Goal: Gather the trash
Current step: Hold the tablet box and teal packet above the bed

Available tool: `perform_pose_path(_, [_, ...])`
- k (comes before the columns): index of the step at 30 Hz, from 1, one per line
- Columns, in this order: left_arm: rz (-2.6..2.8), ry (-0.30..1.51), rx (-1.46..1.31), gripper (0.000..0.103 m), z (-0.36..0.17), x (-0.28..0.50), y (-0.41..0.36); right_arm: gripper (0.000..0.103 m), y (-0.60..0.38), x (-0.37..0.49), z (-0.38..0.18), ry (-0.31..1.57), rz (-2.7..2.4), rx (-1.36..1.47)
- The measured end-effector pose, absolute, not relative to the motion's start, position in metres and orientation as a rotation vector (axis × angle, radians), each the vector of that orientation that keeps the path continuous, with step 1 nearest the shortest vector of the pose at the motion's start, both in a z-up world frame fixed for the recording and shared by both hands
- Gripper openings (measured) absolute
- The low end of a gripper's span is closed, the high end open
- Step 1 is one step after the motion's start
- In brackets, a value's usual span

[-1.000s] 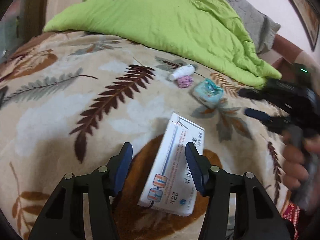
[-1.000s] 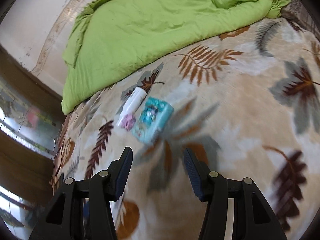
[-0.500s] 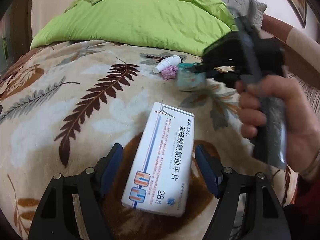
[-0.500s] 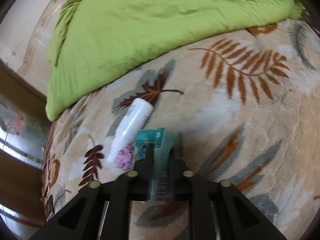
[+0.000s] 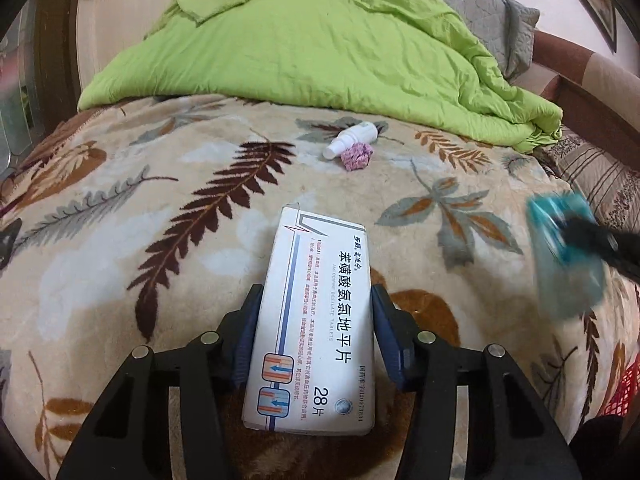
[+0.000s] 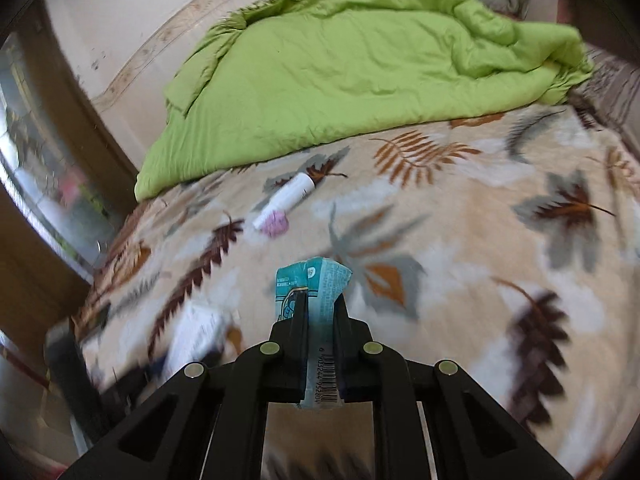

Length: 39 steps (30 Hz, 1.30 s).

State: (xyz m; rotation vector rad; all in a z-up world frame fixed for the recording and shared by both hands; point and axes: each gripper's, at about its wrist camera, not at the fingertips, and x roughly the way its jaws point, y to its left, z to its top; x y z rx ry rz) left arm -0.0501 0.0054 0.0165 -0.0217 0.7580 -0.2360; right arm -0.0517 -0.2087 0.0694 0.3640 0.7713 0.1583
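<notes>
A white medicine box with blue and red print lies on the leaf-patterned blanket. My left gripper is closed around its sides, both pads touching it. My right gripper is shut on a teal tissue packet and holds it above the blanket; the packet shows blurred at the right of the left wrist view. A small white bottle and a pink crumpled wad lie side by side farther back; both also show in the right wrist view, the bottle and the wad.
A green quilt is heaped across the far half of the bed, with a grey pillow behind it. A brown headboard runs along the right. Something red shows at the lower right edge.
My left gripper has closed in on the medicine box. My right gripper, shut on the teal packet, has lifted it off the blanket and carried it away from the bottle and wad.
</notes>
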Motion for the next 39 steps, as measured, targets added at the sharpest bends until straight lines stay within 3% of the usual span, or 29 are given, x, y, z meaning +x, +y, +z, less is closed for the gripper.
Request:
perform_pose_path(8, [-0.213, 0.670, 0.075, 0.051, 0.032, -0.088, -0.005, 0.011, -0.224, -0.114, 0.066, 0.710, 0.135, 0.374])
perform_pose_path(19, [-0.182, 0.599, 0.138, 0.051, 0.051, -0.143, -0.003, 0.011, -0.232, -0.130, 0.068, 0.663, 0.161, 0.421])
perform_pose_path(39, [-0.164, 0.599, 0.142, 0.051, 0.047, -0.138, 0.001, 0.011, -0.230, -0.135, 0.070, 0.653, 0.171, 0.410])
